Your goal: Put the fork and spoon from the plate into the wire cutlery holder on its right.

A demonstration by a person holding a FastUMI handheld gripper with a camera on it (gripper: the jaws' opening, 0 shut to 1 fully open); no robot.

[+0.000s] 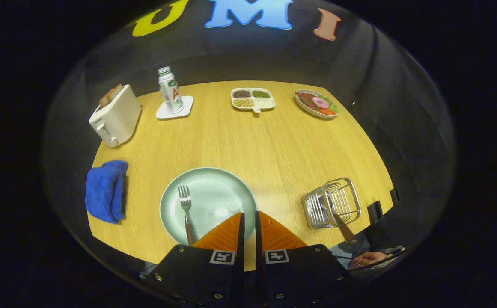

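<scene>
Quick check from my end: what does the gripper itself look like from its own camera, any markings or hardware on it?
The gripper has two wedge-shaped fingers with ribbed faces, tapering toward their tips. Each finger sits on a black angular base plate fastened with small silver screws. Each plate carries one square black-and-white fiducial tag near its inner edge. No cables can be seen.

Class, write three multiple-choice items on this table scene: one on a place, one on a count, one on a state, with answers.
1. Where does the silver fork with the wooden handle lie?
A. on the pale green round plate
B. on the blue cloth
C. in the white toaster

2. How many utensils stand in the wire cutlery holder?
A. none
B. one
C. three

3. How are the gripper fingers?
A. wide open
B. nearly closed, holding nothing
C. clamped on the fork

Answers: A, fork rests on the plate's left part; B, one wooden handle leans out; B, only a thin empty gap.
</scene>
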